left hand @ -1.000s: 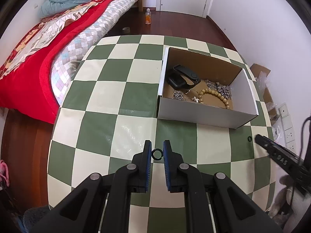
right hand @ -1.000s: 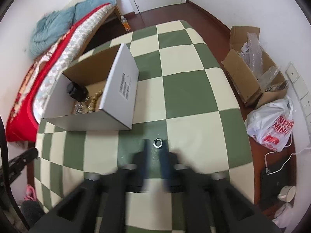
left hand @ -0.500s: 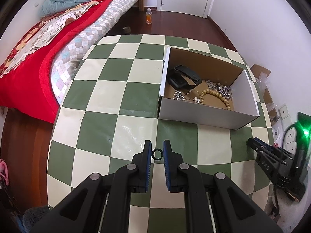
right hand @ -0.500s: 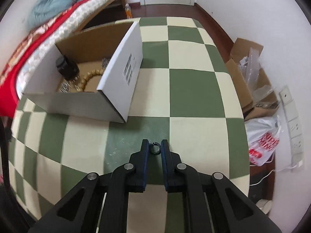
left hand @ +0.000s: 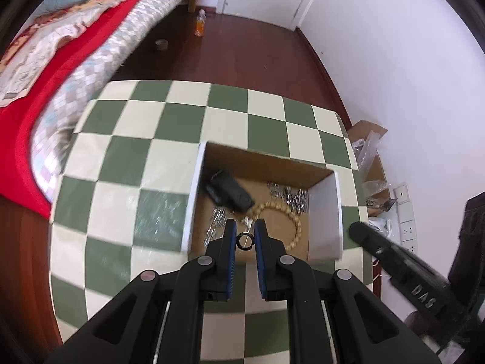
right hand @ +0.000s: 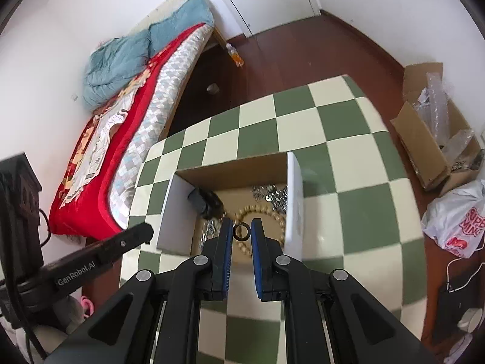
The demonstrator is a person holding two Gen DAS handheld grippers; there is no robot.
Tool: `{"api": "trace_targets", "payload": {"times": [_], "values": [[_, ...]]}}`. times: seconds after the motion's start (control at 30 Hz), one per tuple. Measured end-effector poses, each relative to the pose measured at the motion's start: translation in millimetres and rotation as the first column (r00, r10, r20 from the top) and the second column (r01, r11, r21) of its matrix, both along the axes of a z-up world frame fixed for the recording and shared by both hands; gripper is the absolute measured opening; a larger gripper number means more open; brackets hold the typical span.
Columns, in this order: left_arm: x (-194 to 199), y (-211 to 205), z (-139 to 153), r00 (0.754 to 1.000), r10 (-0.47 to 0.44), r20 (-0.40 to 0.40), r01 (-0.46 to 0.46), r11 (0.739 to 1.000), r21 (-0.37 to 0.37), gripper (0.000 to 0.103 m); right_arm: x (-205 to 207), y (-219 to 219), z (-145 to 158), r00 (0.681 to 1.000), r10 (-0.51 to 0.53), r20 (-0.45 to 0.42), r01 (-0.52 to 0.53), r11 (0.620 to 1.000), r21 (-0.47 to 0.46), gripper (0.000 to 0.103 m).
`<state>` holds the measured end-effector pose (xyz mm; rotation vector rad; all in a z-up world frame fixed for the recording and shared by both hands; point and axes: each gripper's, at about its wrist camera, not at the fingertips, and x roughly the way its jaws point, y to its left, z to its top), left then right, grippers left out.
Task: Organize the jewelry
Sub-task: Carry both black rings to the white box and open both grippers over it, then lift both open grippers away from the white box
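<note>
My left gripper (left hand: 245, 239) is shut on a thin black ring (left hand: 245, 240) and hangs over the near part of the open cardboard box (left hand: 324, 221). My right gripper (right hand: 241, 231) is shut on a thicker dark ring (right hand: 241, 231), also above the box (right hand: 294, 200). Inside the box lie a wooden bead bracelet (left hand: 292, 215), a black case (left hand: 230, 192) and silver chains (left hand: 288, 195). The right gripper's finger (left hand: 394, 257) shows at the right of the left wrist view; the left one's finger (right hand: 100, 248) shows at the left of the right wrist view.
The box stands on a green-and-cream checkered table (left hand: 121, 182). A bed with a red cover (left hand: 60, 45) lies to the left. On the floor stand a bottle (left hand: 200, 24), a brown carton with plastic wrap (right hand: 430, 142) and a white bag (right hand: 460, 227).
Both grippers have lifted their rings off the table and moved forward over the box. The right gripper's jaws closed on its ring, which lay on the cloth a second ago.
</note>
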<state>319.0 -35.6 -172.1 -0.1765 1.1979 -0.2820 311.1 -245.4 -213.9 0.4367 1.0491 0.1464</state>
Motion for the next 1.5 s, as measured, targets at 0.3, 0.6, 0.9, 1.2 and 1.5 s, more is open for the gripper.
{"api": "trace_targets", "payload": {"times": [0.3,0.6,0.9,1.2,1.5], "values": [[38,-3,-30,0.989,-0.027,-0.143,0.02,0.999,-0.045,0.011,37,6,-37,0.992,0.02,-0.128,-0.016,0.999,0.031,0.014],[39,11,-13,0.996,0.035,-0.081,-0.033,0.999,0.024,0.082,33,4,-26,0.992,-0.013,-0.123,0.008,0.999,-0.038,0.048],[1,28,-5,0.99,0.093,0.104,-0.122,0.938,0.324,0.103,16,23,-19,0.983,-0.031,-0.181,-0.04,0.925,-0.377,0.103],[-33,40,6,0.98,0.1,0.172,-0.159,0.915,0.371,0.103,-12,39,-6,0.984,-0.051,-0.172,-0.029,0.901,-0.432,0.103],[-86,54,60,0.962,0.112,0.251,-0.192,0.926,0.325,0.103,-57,51,45,0.994,-0.059,-0.094,0.01,0.894,-0.449,0.103]]}}
